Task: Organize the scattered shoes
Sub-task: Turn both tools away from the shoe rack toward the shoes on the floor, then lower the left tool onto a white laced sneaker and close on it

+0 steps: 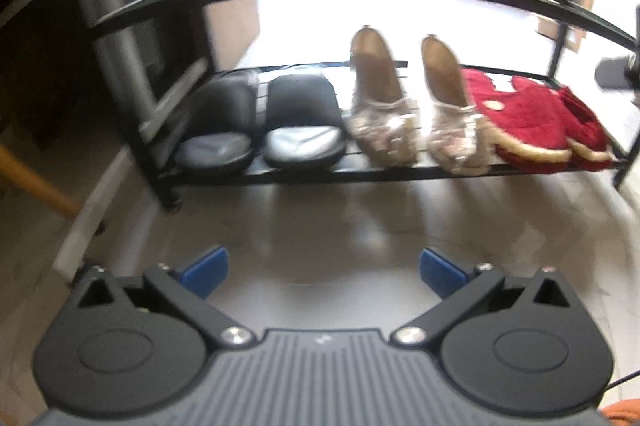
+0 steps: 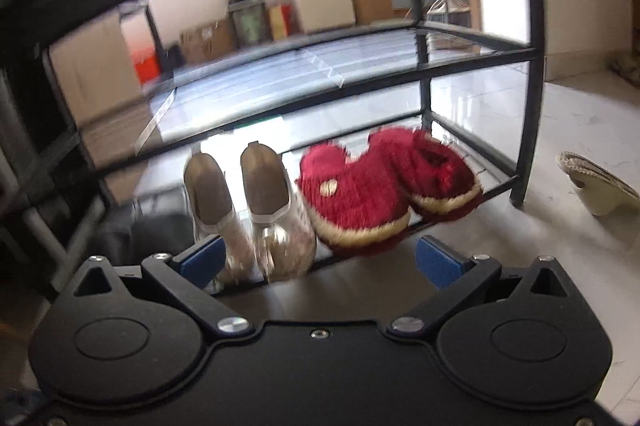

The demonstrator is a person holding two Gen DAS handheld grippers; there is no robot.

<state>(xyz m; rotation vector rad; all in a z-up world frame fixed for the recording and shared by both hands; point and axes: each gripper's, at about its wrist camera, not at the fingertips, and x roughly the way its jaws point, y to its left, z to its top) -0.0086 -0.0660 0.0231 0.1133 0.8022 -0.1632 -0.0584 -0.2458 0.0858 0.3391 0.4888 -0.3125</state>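
Three pairs line the shoe rack's [image 1: 400, 172] bottom shelf: black slides [image 1: 260, 126], gold flats [image 2: 256, 214], red slippers [image 2: 384, 194]; left gripper [image 1: 324, 272] and right gripper [image 2: 320, 262] hover released (empty); one cream shoe [image 2: 596, 182] lies beside the rack, unshelved.

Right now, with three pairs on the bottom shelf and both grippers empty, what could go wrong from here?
1. The red slippers overlap and overhang the front edge of the rack; a nudge could tip them onto the floor.
2. A beige shoe lies on the floor right of the rack, outside the left wrist view, so it may be overlooked.
3. The open right gripper sits close to the embellished flats; moving forward could knock them askew.
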